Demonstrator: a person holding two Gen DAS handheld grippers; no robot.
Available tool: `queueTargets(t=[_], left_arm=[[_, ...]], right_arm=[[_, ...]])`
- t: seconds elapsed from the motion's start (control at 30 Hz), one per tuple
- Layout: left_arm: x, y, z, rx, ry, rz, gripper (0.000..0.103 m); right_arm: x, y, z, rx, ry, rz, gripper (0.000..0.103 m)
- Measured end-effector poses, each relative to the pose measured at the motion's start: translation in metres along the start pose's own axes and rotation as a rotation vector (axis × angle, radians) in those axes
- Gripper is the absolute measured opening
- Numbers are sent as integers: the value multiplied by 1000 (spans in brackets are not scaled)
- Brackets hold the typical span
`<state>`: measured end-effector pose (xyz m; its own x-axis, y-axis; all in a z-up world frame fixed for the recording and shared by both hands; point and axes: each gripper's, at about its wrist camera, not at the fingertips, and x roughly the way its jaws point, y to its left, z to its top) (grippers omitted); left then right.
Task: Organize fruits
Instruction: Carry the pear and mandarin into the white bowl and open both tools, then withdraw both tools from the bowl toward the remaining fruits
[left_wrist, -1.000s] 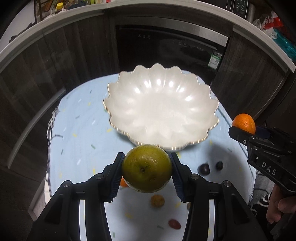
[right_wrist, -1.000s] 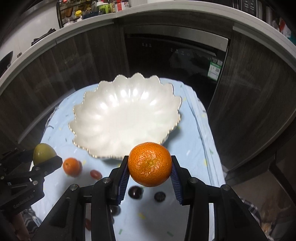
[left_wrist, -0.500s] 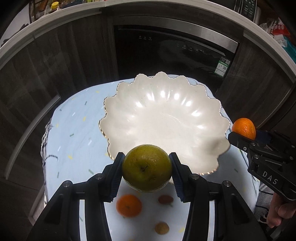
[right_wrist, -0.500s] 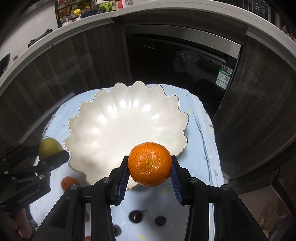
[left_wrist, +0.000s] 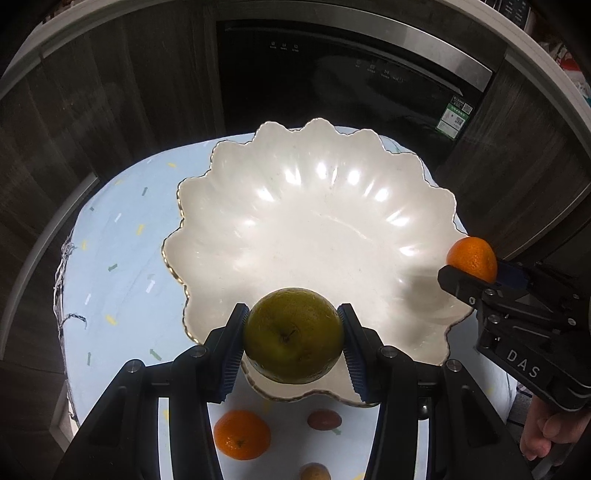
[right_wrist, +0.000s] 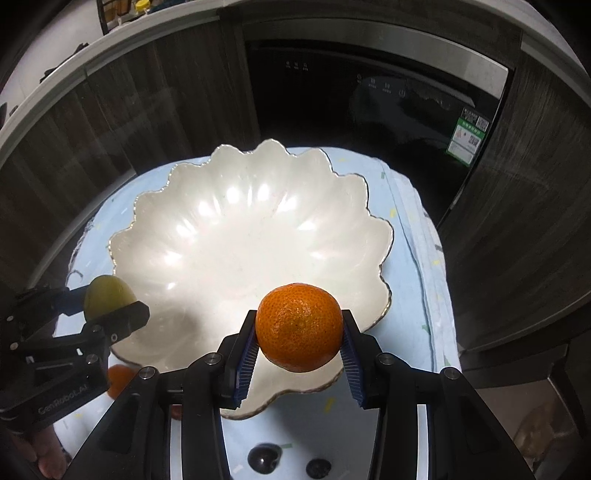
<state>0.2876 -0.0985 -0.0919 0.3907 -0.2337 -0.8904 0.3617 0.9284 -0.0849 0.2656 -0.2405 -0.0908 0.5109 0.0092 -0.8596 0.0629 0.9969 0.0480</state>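
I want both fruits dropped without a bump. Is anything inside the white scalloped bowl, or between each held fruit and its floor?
Nothing visible. The white scalloped bowl is empty, and the green apple in the left gripper and the orange mandarin in the right gripper hang over its near rim.

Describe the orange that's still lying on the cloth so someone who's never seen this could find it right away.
Start at the big white scalloped bowl on the pale blue cloth. Just past its near rim, below the left claw holding a green fruit, lies the loose orange. It is far bigger and brighter than the small brownish fruits beside it, and no claw holds it.
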Motion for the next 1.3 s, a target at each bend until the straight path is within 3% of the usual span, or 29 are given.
queueTargets(t=[0.2,0.3,0.33,0.4,0.43,0.47,0.57,1.3], left_arm=[[11,0,4,-9,37,19,50],[11,-2,5,-2,19,52,94],[8,-2,5,-3,1,67,99],[6,-1,7,-1,-8,67,99],[6,-1,7,0,1,68,100],[7,0,7,-1,5,77,100],[7,3,5,-1,4,93,100],[-53,10,-3,-38,-87,115,103]], right_arm=[[5,-4,2,16,13,8,44],[6,-5,4,10,17,-6,44],[6,-6,5,14,20,-8,45],[5,-9,7,26,16,-10,63],[1,-10,8,32,-1,-21,78],[-1,-11,9,35,-17,-36,83],[-13,-15,12,42,-66,-64,85],[-60,-3,8,39,-145,-69,85]])
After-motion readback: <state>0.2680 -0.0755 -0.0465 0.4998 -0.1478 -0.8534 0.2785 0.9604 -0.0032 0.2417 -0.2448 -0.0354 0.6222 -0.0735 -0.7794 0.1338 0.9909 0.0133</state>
